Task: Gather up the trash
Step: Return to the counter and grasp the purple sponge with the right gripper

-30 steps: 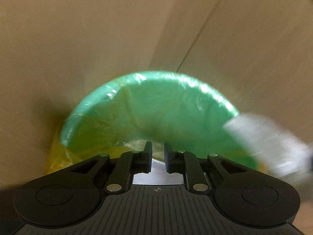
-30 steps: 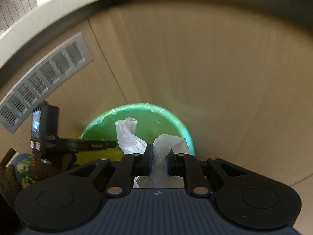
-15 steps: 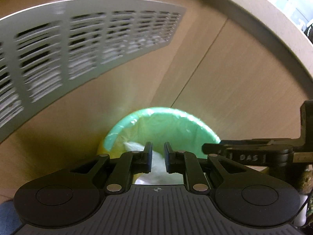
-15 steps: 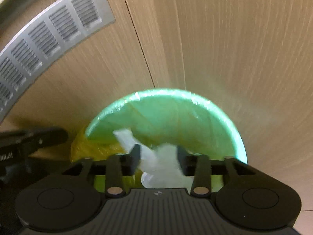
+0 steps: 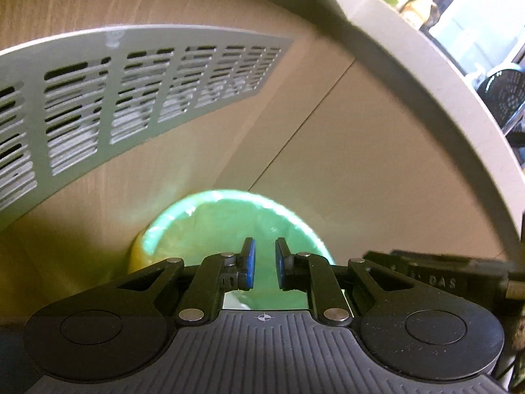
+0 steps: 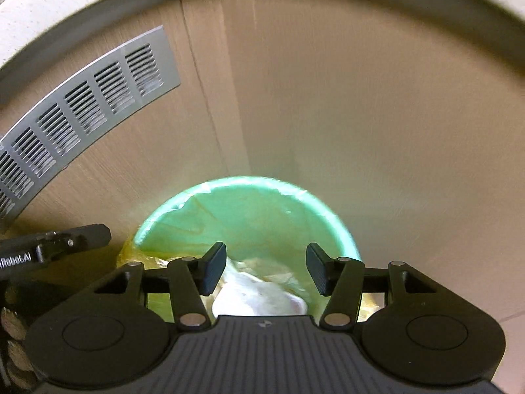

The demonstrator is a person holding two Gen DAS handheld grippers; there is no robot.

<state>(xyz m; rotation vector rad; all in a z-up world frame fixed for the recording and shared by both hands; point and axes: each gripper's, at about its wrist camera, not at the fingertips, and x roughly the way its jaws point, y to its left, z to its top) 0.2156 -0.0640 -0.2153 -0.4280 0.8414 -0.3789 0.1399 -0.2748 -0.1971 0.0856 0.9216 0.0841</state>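
A round bin lined with a green bag [image 6: 249,210] stands against a wooden cabinet; it also shows in the left wrist view [image 5: 226,216]. A crumpled white plastic bag [image 6: 262,295] lies inside the bin, below my right gripper [image 6: 265,269], which is wide open and empty above the bin. My left gripper [image 5: 265,262] hovers over the bin with a narrow gap between its blue pads [image 5: 250,262] and nothing between them. The right gripper's body [image 5: 436,279] shows at the right of the left wrist view.
A grey slotted vent grille [image 5: 124,98] is set in the wooden cabinet front [image 6: 328,98] behind the bin. A pale countertop edge [image 5: 459,105] runs above. A black wire basket [image 5: 502,95] sits at far right. The left gripper's body [image 6: 55,243] is beside the bin.
My right gripper has opened wide and let go of the white plastic bag, which now lies in the bin. Both grippers have risen, showing more of the cabinet and counter.
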